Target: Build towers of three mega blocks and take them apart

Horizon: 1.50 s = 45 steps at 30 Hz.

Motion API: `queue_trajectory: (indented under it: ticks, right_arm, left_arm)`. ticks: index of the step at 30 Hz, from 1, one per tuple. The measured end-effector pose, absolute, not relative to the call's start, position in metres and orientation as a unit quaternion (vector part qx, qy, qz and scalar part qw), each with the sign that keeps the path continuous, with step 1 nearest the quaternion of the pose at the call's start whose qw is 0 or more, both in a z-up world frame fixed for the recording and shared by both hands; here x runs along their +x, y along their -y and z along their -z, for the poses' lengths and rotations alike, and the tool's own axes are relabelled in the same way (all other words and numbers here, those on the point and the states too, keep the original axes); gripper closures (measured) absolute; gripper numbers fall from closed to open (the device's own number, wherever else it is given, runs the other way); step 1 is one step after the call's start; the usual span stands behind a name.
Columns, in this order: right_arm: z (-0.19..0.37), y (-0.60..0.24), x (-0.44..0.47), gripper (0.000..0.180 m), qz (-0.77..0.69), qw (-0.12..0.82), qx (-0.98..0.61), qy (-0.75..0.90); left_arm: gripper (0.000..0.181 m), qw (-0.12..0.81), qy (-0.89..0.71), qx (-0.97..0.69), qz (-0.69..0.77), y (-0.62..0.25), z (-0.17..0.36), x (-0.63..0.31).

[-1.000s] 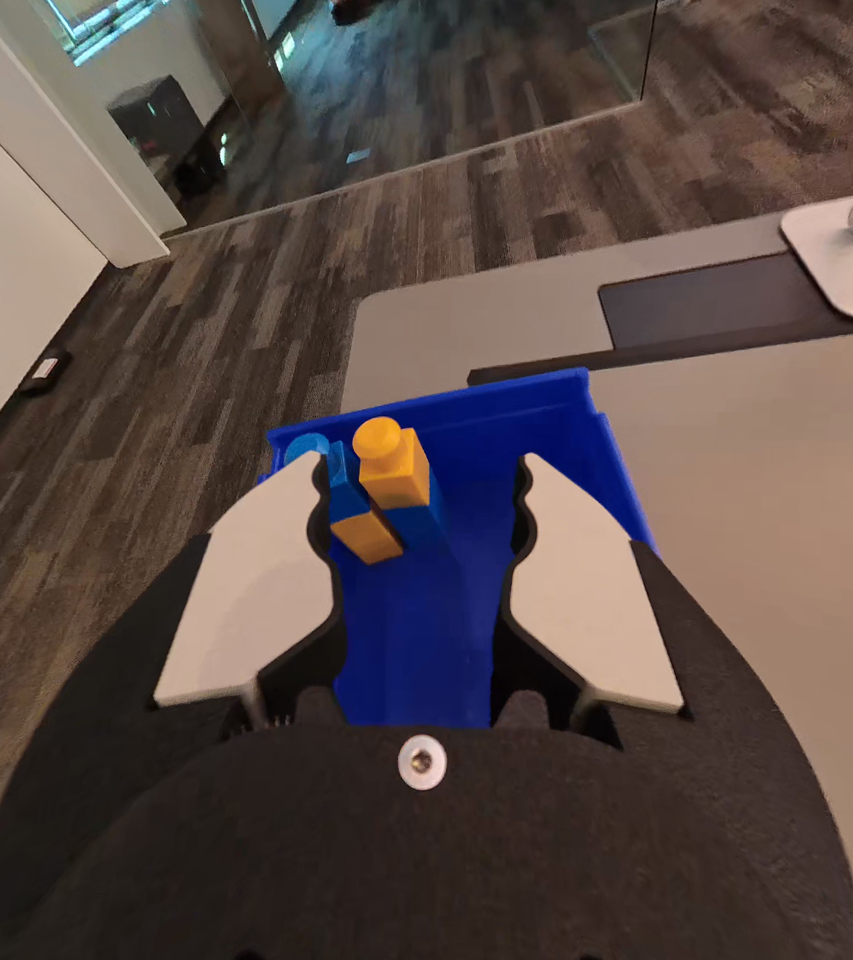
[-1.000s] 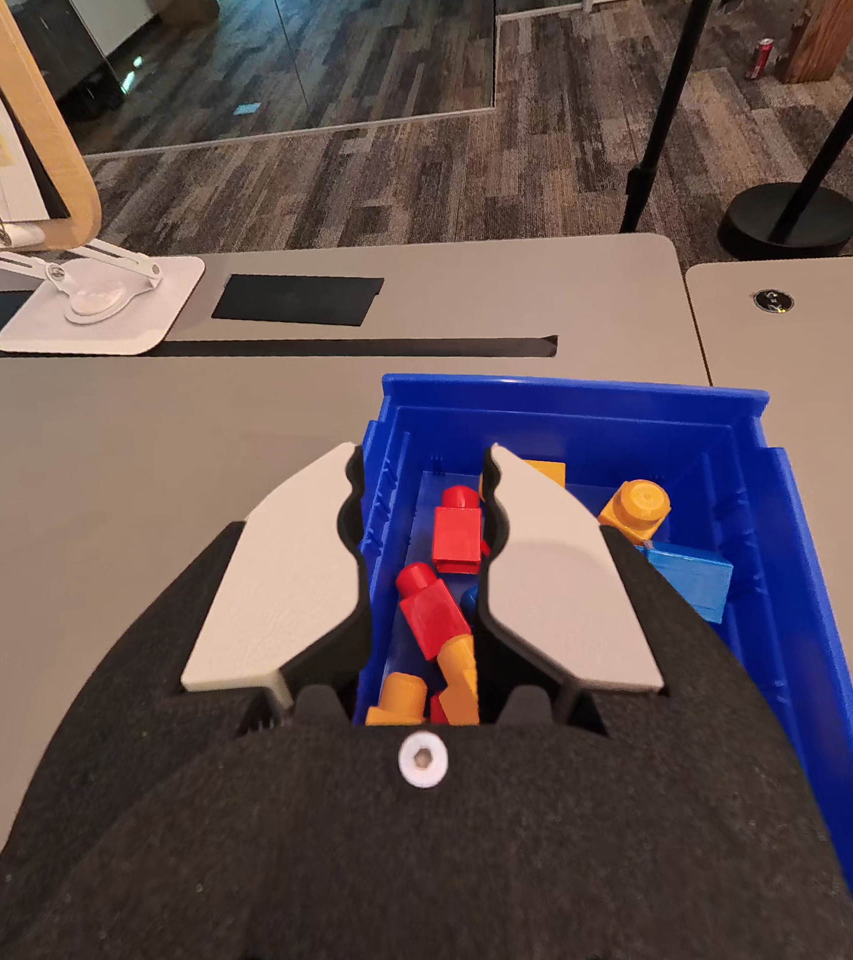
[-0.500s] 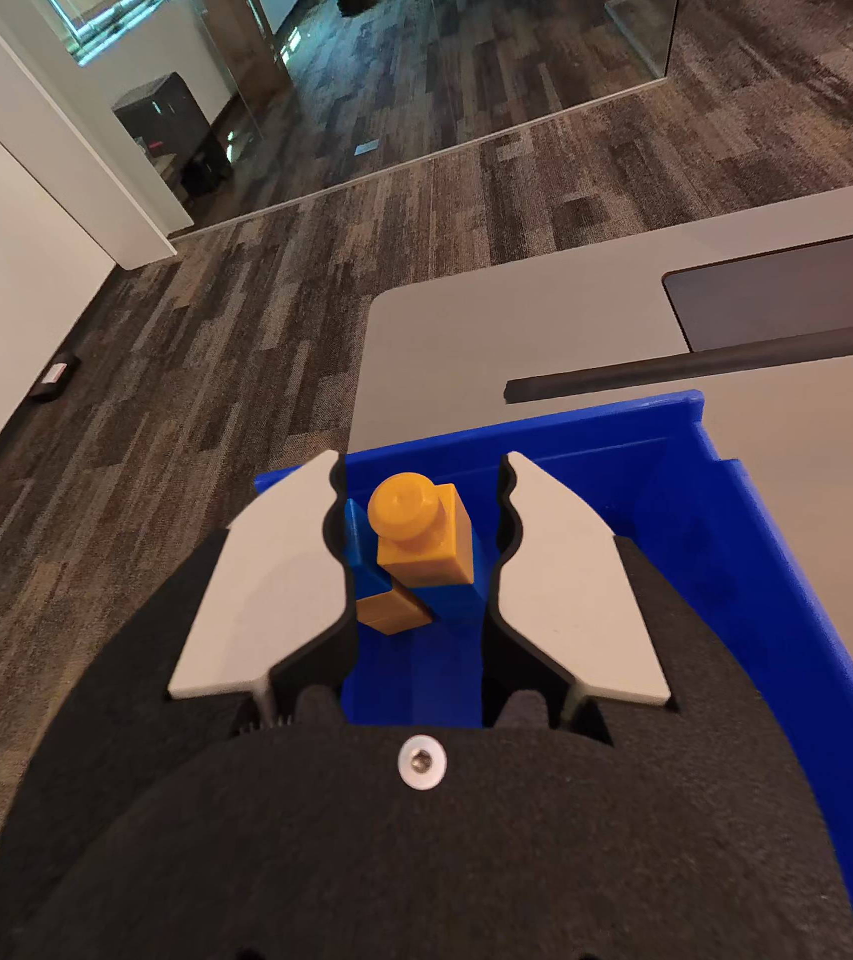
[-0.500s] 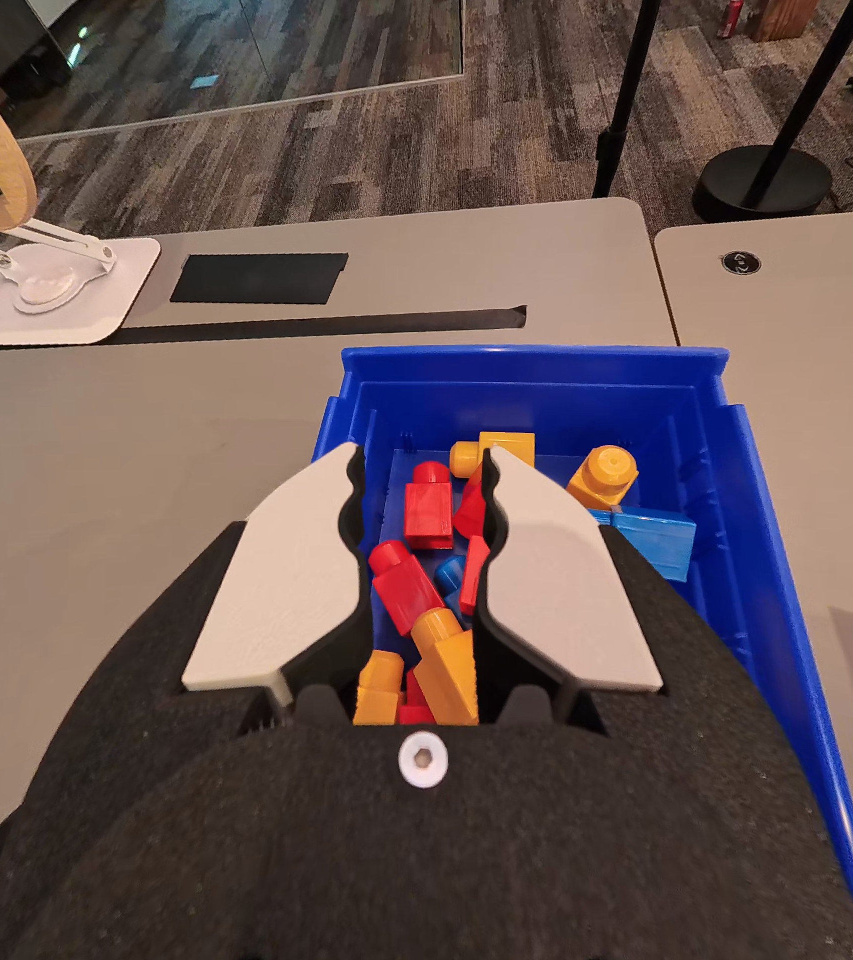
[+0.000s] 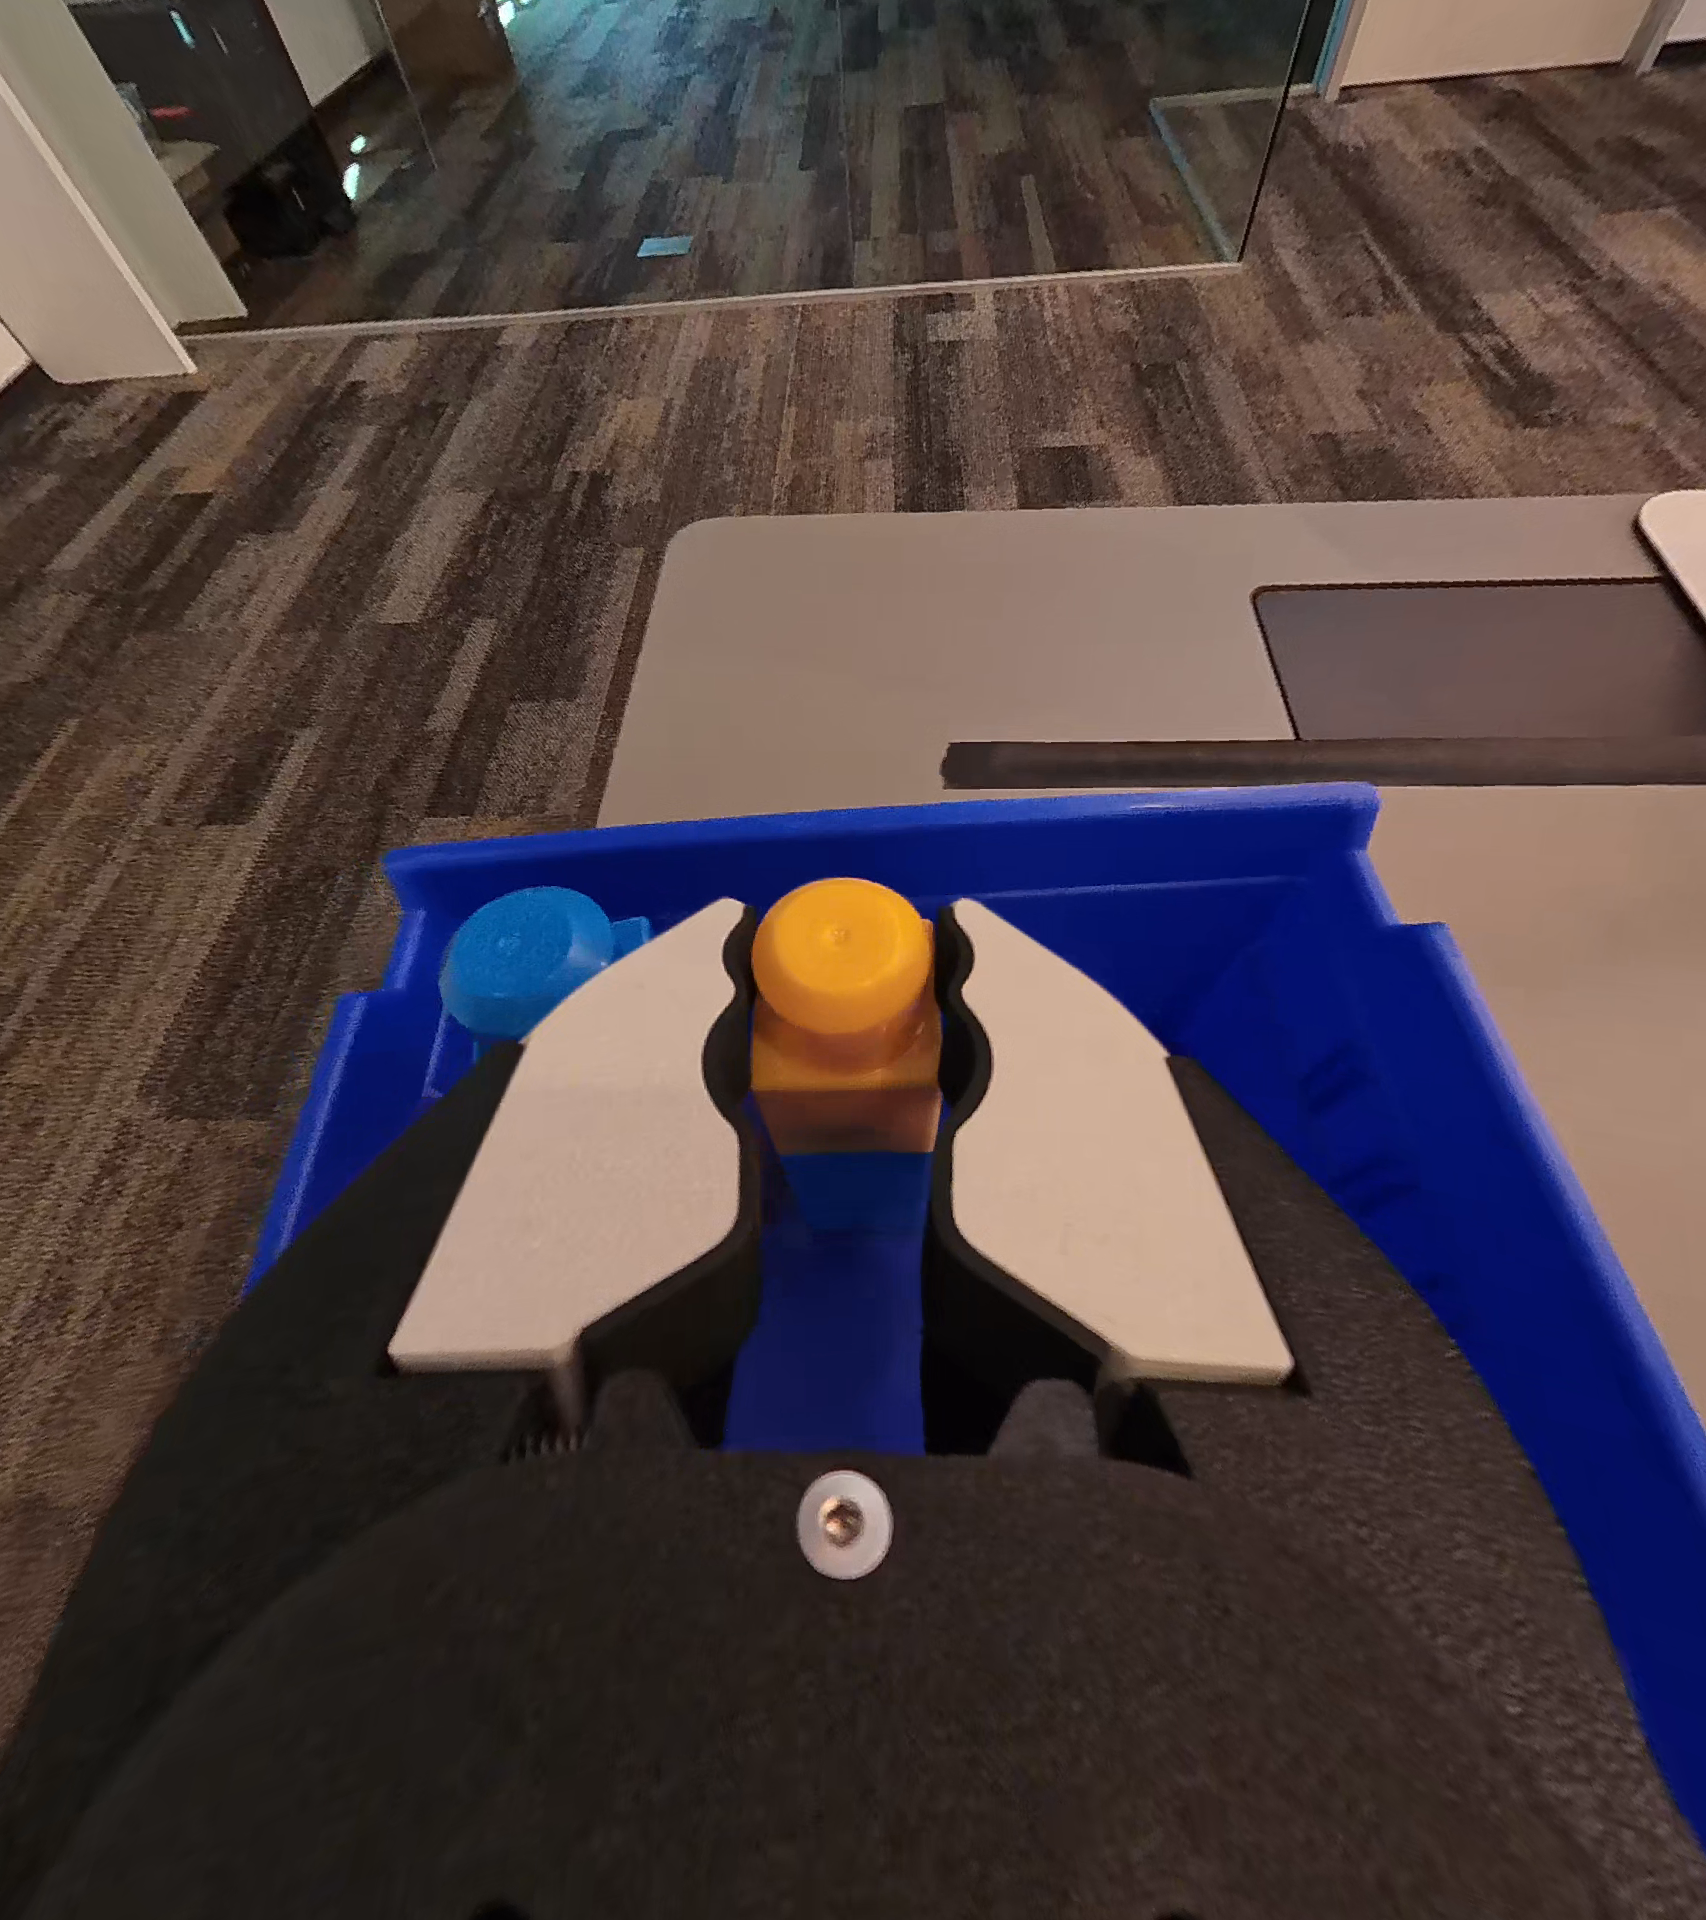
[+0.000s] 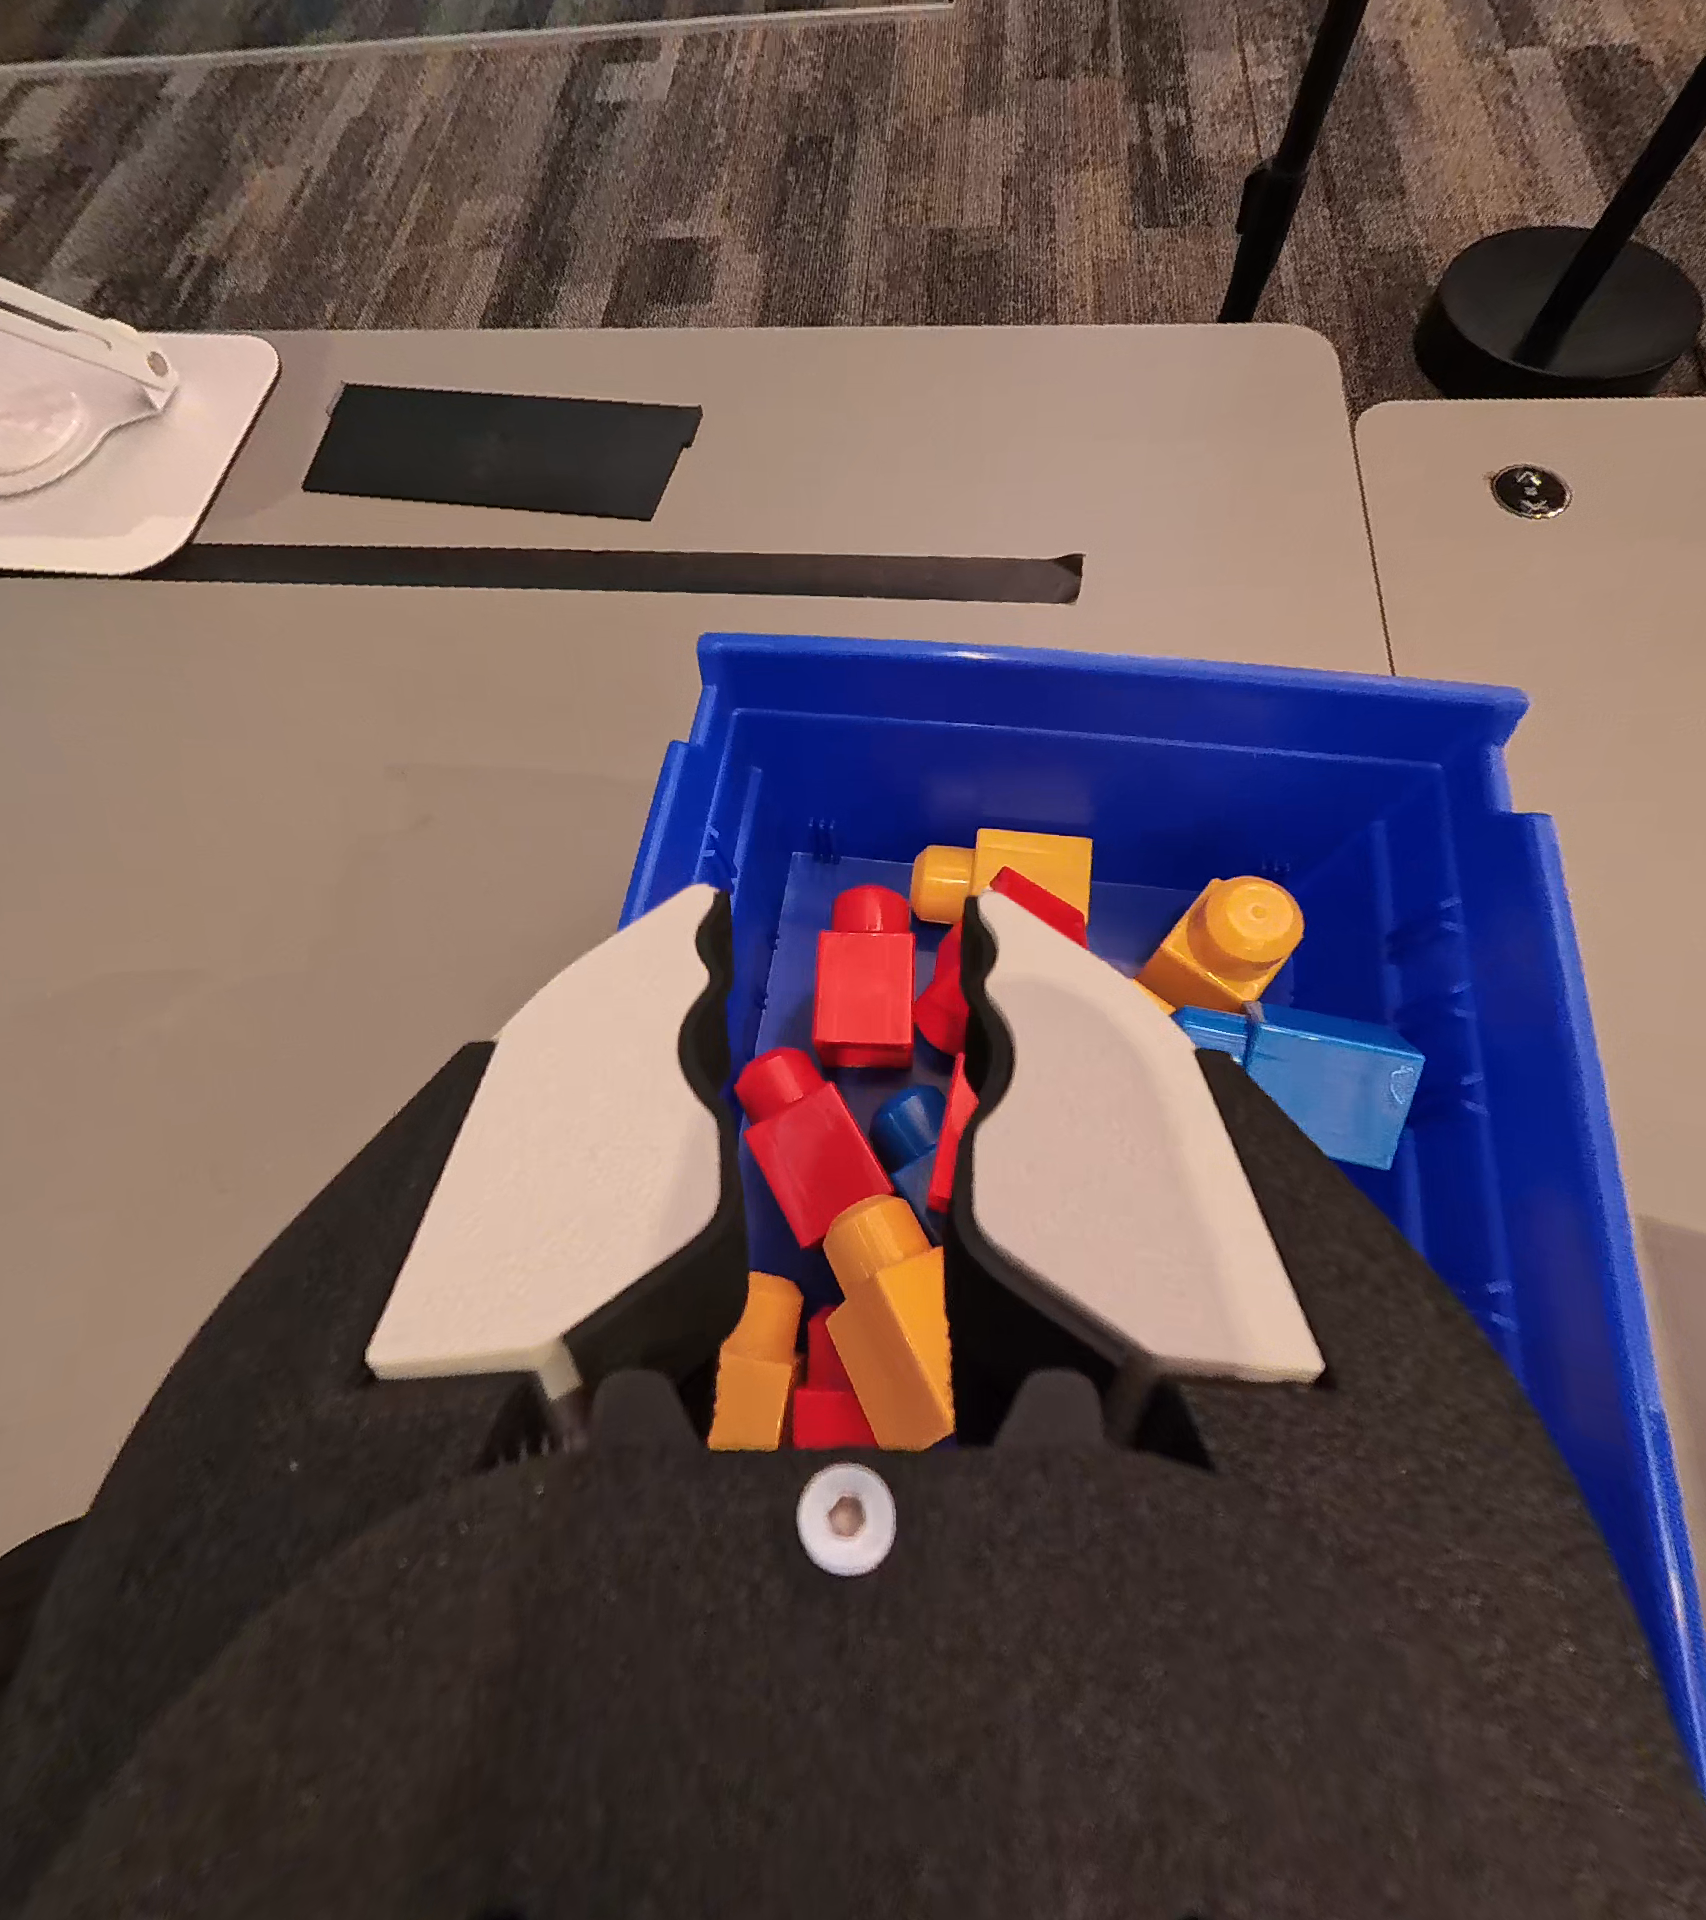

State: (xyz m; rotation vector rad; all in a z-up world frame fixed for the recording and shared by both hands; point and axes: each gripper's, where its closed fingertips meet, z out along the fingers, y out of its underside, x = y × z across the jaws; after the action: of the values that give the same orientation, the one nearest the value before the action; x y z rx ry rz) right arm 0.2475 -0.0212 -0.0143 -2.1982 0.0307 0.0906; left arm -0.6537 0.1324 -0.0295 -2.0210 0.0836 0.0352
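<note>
**Over two blue bins: left on a stacked orange block, right empty**

At the counter's [image 5: 932, 644] left edge, left bin [image 5: 1451, 1247], with the left hand-held gripper [image 5: 841, 1013] inside it. Fingers [image 5: 610, 1122] narrow, pressed against both sides of an orange block [image 5: 841, 1049] standing upright, stud up, on a blue block [image 5: 854, 1184]. Just left of it, behind the left finger in the bin's far left corner, a light blue block [image 5: 522, 961], stud up.

Near the counter's right edge, right bin [image 6: 1555, 1039], holding loose blocks. Right hand-held gripper [image 6: 841, 1023] above them, fingers [image 6: 579, 1132] partly apart and gripping nothing. Between the fingers, two red blocks [image 6: 864, 992] lying flat, a dark blue block [image 6: 906, 1127] and orange blocks [image 6: 890, 1340] toward the near end. At the far wall, another orange block [image 6: 1031, 862] on its side; to the right, a tilted orange block [image 6: 1228, 940] touching a light blue block [image 6: 1327, 1081]. On the far left of the counter, a white stand base [image 6: 49, 457].
</note>
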Motion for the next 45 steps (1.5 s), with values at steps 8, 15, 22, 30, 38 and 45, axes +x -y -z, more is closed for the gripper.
queue_trajectory:
  ticks: [8,15,22,30,38,45]
  right_arm:
    - [0.015,0.02,0.245,0.139,-0.041,0.452,-0.891,-0.008]
    - [0.019,0.017,0.241,0.138,-0.045,0.446,-0.894,-0.002]
    - [0.023,0.017,0.238,0.138,-0.046,0.435,-0.899,0.005]
    - [0.031,0.019,0.237,0.138,-0.059,0.422,-0.905,0.004]
    - [0.041,0.017,0.235,0.138,-0.063,0.406,-0.912,0.007]
    - [0.044,0.019,0.227,0.139,-0.06,0.392,-0.918,0.03]
  left_arm:
    - [0.148,0.548,-0.037,-0.834,0.058,-0.112,0.008,-0.629]
    - [0.148,0.51,-0.104,-0.854,-0.005,-0.075,0.017,-0.623]
    - [0.148,0.502,-0.086,-0.86,0.03,-0.065,0.032,-0.623]
    - [0.111,0.558,-0.035,-0.828,0.044,-0.053,0.012,-0.627]
    - [0.112,0.46,-0.05,-0.886,0.029,-0.031,0.076,-0.628]
    - [0.144,0.39,-0.043,-0.92,0.007,-0.054,0.091,-0.626]
